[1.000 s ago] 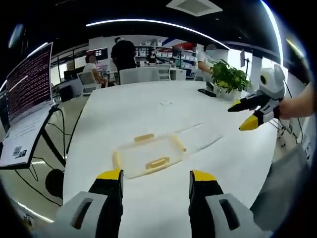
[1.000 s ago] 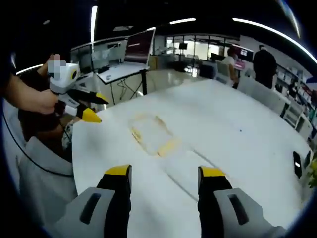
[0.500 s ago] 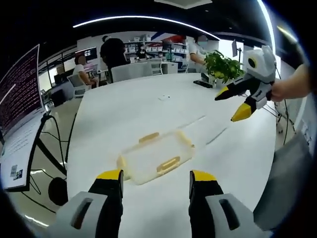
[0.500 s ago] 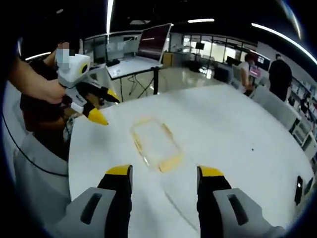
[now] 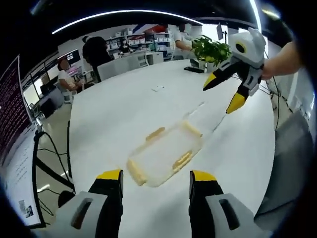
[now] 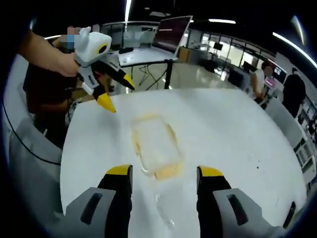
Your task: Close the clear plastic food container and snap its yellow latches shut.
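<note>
A clear plastic container (image 5: pixel 166 152) with yellow latches (image 5: pixel 182 160) lies flat on the white table (image 5: pixel 119 114), just beyond my left gripper (image 5: pixel 156 177), whose jaws stand open and hold nothing. In the right gripper view the same container (image 6: pixel 154 144) lies ahead of my open right gripper (image 6: pixel 162 173), with a yellow latch (image 6: pixel 167 171) at its near end. The right gripper (image 5: pixel 232 89) hangs in the air at the upper right of the left gripper view, jaws apart. The left gripper (image 6: pixel 111 84) hovers at the upper left of the right gripper view.
A potted plant (image 5: pixel 210 49) and a dark phone (image 5: pixel 193 70) sit at the table's far end. A monitor on a stand (image 5: pixel 15 144) is left of the table. People (image 5: pixel 94 52) and chairs are beyond the far edge. A second monitor (image 6: pixel 171 32) stands behind the table.
Both grippers have drawn closer to the container, which now looks larger and more turned in both views. The right gripper sits nearer the container. Nothing was gripped.
</note>
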`<state>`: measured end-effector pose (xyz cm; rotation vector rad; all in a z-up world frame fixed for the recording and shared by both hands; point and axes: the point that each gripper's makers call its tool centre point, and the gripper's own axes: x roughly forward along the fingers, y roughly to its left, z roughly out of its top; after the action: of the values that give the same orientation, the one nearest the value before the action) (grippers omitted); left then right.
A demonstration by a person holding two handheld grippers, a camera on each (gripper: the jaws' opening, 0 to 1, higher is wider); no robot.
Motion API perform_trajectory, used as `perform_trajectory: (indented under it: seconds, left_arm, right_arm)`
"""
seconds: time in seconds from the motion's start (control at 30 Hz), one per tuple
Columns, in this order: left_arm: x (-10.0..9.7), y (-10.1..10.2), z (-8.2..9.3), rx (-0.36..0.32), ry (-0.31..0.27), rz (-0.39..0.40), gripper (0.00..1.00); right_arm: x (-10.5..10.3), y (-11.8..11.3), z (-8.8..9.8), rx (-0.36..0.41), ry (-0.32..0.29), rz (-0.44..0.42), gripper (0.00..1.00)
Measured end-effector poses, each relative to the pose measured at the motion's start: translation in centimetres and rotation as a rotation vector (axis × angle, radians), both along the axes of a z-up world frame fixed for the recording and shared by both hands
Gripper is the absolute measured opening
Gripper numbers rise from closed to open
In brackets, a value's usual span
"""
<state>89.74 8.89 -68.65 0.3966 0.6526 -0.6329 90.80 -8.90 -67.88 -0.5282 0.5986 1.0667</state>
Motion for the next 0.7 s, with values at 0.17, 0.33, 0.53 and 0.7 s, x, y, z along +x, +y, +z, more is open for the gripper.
perform_trajectory:
  seconds: [0.17, 0.33, 0.53, 0.7]
  left_arm:
    - [1.9, -0.2, 1.1, 0.010, -0.017, -0.052, 0.48]
    - [2.8, -0.8, 1.0, 0.055, -0.008, -0.184, 0.48]
    - [3.2, -0.8, -0.3, 0.111, 0.035, -0.296, 0.48]
    - [2.5, -1.5, -1.6, 0.100, 0.125, -0.419, 0.49]
  right_arm:
    - [1.1, 0.7, -0.5, -0.015, 0.007, 0.045, 0.47]
    - [1.0, 1.5, -1.5, -0.051, 0.028, 0.111, 0.48]
    - [1.5, 2.3, -2.5, -0.075, 0.056, 0.152, 0.49]
    - [1.6, 2.6, -3.4, -0.092, 0.095, 0.184, 0.52]
